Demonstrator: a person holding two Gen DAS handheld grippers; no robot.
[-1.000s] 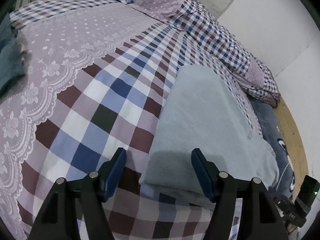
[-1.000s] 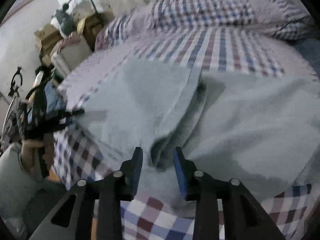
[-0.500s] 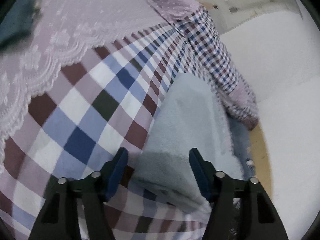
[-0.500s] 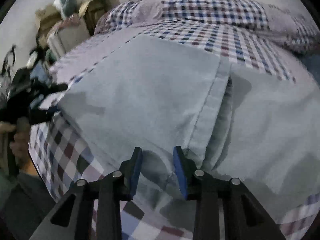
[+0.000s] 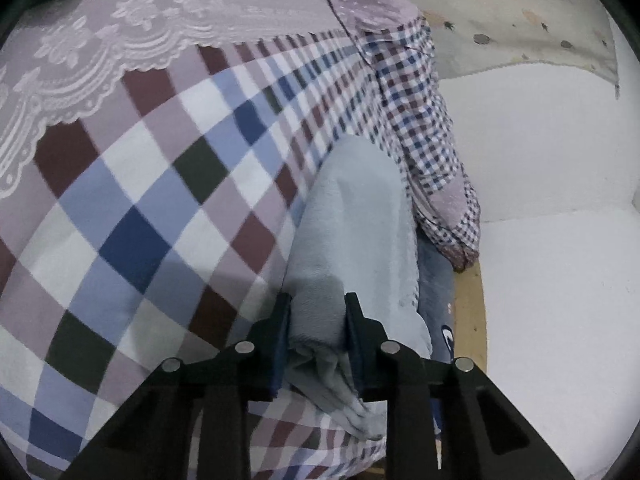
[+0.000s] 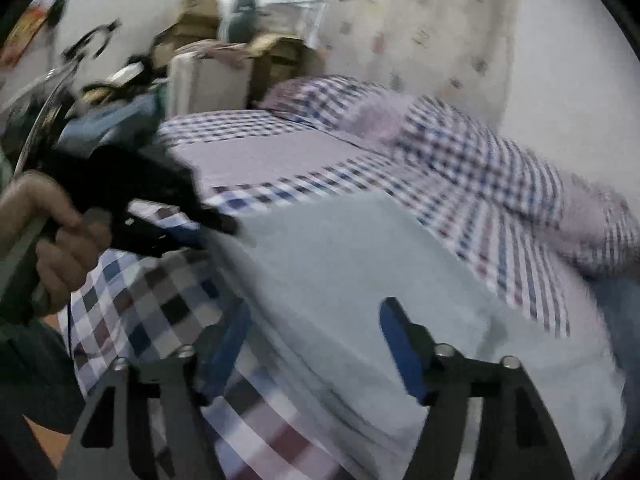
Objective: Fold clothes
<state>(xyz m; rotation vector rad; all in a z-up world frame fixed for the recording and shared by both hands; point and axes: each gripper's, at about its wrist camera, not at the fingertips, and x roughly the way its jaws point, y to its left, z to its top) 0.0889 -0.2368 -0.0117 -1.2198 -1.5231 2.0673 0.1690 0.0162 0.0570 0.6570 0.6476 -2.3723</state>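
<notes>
A pale blue garment (image 5: 360,216) lies folded on the checked bedspread (image 5: 132,200), close to the bed's far edge where a plaid pillow (image 5: 420,120) runs along the wall. Seen from the left wrist, its long axis stretches straight away from the left gripper (image 5: 318,320), whose blue pads are pinched onto the bunched near end of the cloth. From the right wrist's blurred view, the same garment (image 6: 360,264) spreads broad and flat ahead, and the right gripper (image 6: 316,344) hangs just over its near edge with its fingers spread wide, holding nothing. The person's hand (image 6: 48,240) can be seen there gripping the other tool at the cloth's left corner. So the left end is the held one; I judge the coming fold would carry that end along the garment's length, with the right tool nearest the free side to catch or steady it.
</notes>
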